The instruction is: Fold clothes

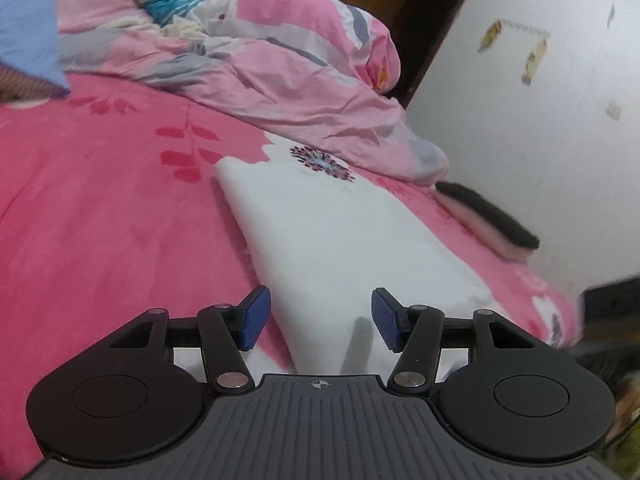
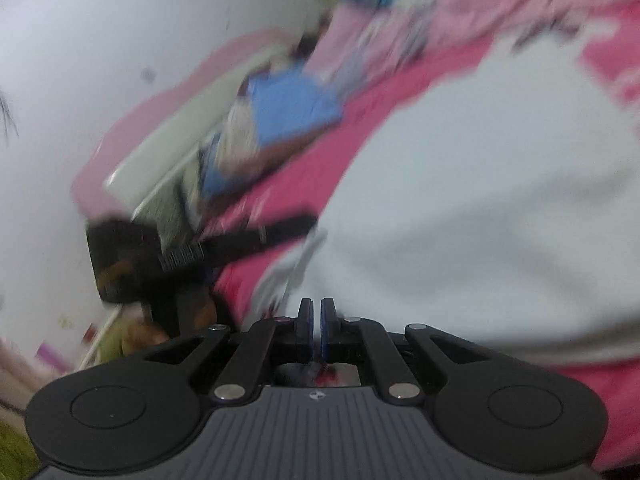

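My left gripper (image 1: pixel 320 318) sits closest, jaws apart with nothing between them, hovering over the near end of the white garment (image 1: pixel 340 236), which lies folded on the pink bedsheet (image 1: pixel 100 220) and stretches away ahead. My right gripper (image 2: pixel 316 328) is pinched closed at the garment's blurred edge; I can't tell whether cloth is caught.

Home bedroom: pink-sheeted bed (image 1: pixel 100 208), rumpled quilt (image 1: pixel 280 68).
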`<state>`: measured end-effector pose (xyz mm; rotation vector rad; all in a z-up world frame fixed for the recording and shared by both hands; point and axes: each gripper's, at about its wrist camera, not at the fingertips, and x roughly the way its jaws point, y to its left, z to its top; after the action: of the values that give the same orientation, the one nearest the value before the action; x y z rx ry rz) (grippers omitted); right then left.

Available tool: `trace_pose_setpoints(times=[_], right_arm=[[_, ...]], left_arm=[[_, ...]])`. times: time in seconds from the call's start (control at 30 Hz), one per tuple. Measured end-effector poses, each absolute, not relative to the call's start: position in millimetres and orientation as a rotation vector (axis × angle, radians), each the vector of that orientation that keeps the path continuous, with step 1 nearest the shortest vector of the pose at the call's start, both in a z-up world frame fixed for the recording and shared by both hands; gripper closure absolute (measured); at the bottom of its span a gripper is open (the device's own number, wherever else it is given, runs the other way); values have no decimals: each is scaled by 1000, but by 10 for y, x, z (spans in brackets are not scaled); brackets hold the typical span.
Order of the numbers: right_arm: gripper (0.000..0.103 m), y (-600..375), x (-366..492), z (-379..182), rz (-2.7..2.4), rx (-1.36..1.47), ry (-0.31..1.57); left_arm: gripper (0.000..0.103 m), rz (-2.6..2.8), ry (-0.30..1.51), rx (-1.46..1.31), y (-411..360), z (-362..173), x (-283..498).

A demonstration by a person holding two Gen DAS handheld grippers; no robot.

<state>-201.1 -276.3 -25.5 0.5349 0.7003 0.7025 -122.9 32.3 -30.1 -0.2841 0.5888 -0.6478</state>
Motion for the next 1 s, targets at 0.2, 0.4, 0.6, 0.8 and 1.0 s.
trace_pose_setpoints(times=[0.2, 0.4, 0.6, 0.8, 1.0], right_arm=[[100, -3501, -1853, -290, 395, 787, 573], [99, -4102, -2167, -480, 70, 1017, 521], [99, -4000, -2316, -272, 123, 996, 459], [100, -3757, -2265, -308, 67, 897, 639], [98, -3752, -2674, 5, -74, 739, 583]], left_arm=[[45, -650, 603, -298, 270, -414, -1163], [44, -686, 620, -348, 334, -492, -1100], [43, -696, 624, -362, 337, -510, -1098], [41, -704, 640, -359, 343, -504, -1116], [35, -718, 644, -339, 329, -495, -1162]])
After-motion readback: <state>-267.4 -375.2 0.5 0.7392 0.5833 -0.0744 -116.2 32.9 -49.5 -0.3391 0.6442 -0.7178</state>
